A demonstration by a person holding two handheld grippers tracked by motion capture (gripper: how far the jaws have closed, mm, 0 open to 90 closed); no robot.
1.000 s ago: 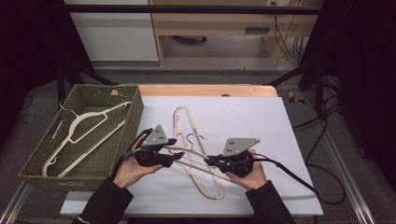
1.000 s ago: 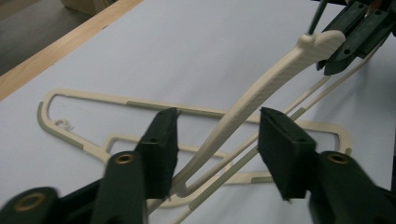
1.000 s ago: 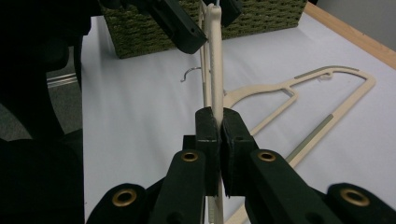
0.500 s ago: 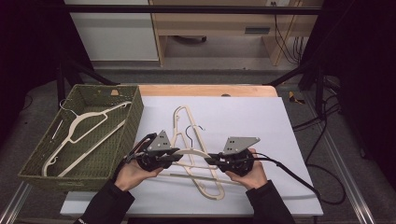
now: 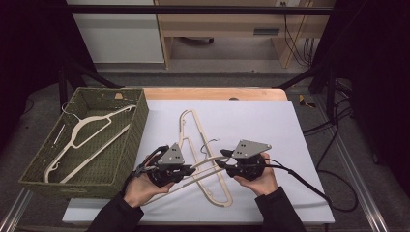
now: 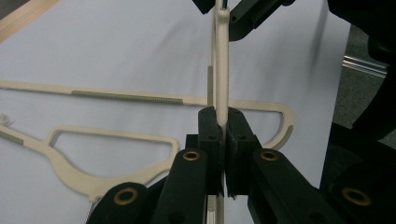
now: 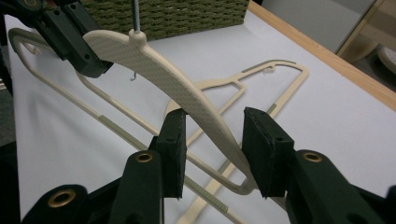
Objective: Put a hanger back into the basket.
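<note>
Your left claw is clamped on the raised hanger: in the left gripper view its jaws pinch the cream bar, which runs straight up and away from you. The right claw shows at the top of that view, at the far end of the same bar.

Your right claw stands apart. In the right gripper view the hanger's shoulder passes between the two jaws; it lies close to the left pad and well off the right one, and you cannot tell whether it touches the left pad. The metal hook rises from the shoulder's top, just beside the left claw, which grips that end.

From the high view the hanger hangs between your hands, above the white tabletop, near its front edge. Under it lie two more hangers, crossed over each other: one long frame runs from the middle of the tabletop toward you, and another slants from the left hand to the right hand.

The basket sits at the left, just beside your left hand, with one hanger lying aslant inside it.
</note>
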